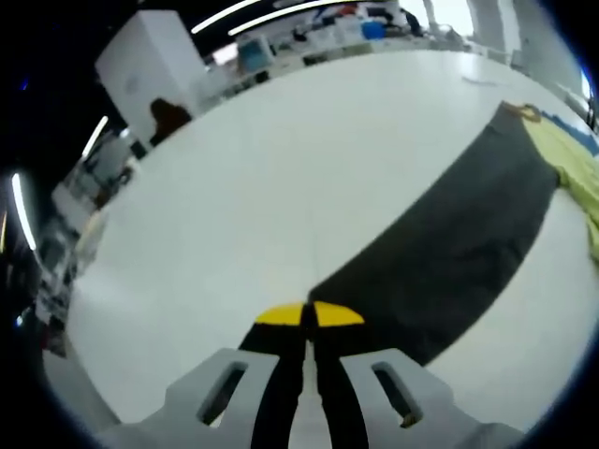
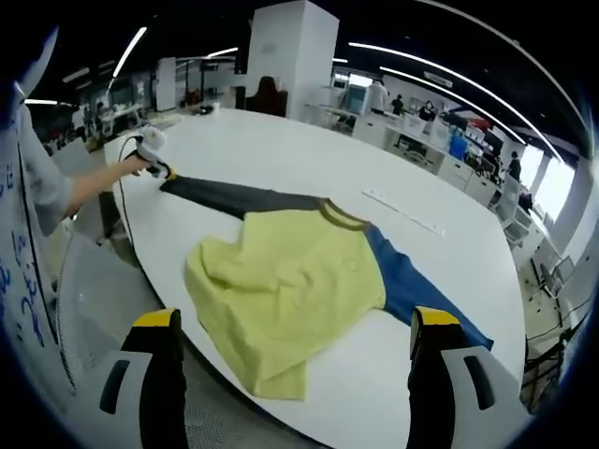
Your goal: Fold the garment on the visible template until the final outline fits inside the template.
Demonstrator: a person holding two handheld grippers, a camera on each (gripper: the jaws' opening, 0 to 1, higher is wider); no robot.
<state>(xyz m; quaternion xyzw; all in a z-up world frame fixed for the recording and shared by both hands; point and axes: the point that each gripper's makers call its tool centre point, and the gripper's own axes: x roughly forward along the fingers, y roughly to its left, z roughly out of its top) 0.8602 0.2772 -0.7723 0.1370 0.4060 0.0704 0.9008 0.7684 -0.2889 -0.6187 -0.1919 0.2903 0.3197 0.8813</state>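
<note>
The white tabletop (image 2: 281, 150) carries the garment, a long-sleeved shirt (image 2: 290, 281) with a yellow-green body, one dark grey sleeve (image 2: 243, 196) stretched out toward the far-left side of the right gripper view, and one blue sleeve (image 2: 412, 290) reaching the other way. The body lies rumpled and partly folded near the front edge of the tabletop. I cannot make out any template outline under it, maybe because the cloth covers it. The left gripper (image 1: 309, 315) has its fingers together, clamped on the cuff end of the dark grey sleeve, pulling it straight. The right gripper (image 2: 295, 327) hangs above the body with its fingers wide apart, holding nothing. The step in hand seems to be the sleeve fold; next the left gripper should carry the cuff across onto the body.
</note>
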